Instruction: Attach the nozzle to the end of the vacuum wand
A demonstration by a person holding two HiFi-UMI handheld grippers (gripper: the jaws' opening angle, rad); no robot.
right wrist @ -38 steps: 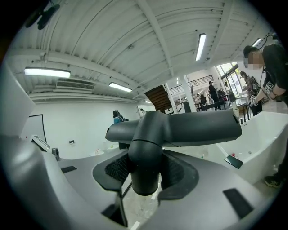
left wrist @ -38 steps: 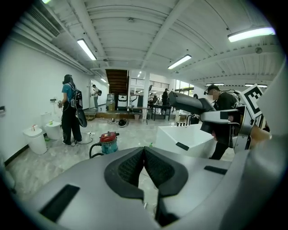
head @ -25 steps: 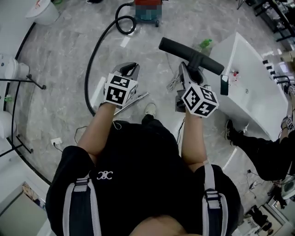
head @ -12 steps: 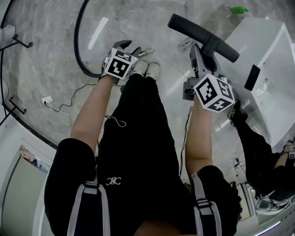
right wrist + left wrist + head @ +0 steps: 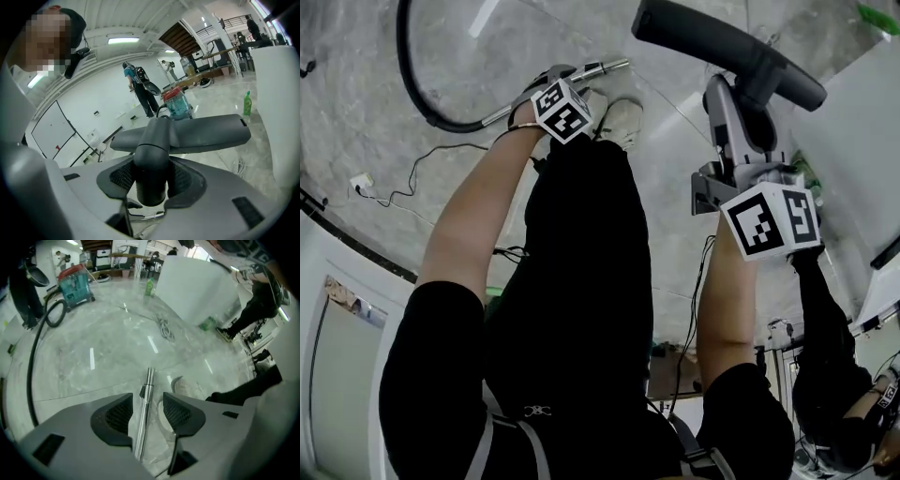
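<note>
My left gripper (image 5: 147, 404) had just been opening. Its jaws stood released with the wand (image 5: 146, 394) running lengthwise between them, a gap showing on each side and neither pad pressing on it. Whether the wand lay level with the pads or lower on the floor (image 5: 103, 333), I could not tell. From the head view, the same gripper (image 5: 555, 75) sat over the wand (image 5: 600, 67) near where the chrome tube joins the hose (image 5: 408, 84).

My right gripper (image 5: 151, 173) was clenched on the nozzle (image 5: 201, 133), both pads hard against its round neck and the wide head lying crosswise just past the fingertips. In the head view that gripper (image 5: 741, 94) held the nozzle (image 5: 703, 37) to the right of the wand, well apart from the wand's open end, not joined to it.

A white shoe (image 5: 623, 122) stood just beside the wand, on its right in the left gripper view (image 5: 185, 386). The hose (image 5: 33, 362) curved away to the wand's left. Beyond the wand's open tip stretched bare marble floor, then a loose coil of cable. Farther off, left of the wand's line, stood the red and teal vacuum (image 5: 75, 284). Right of that line were 1 green bottle (image 5: 149, 287) and a white counter (image 5: 197, 287).
</note>
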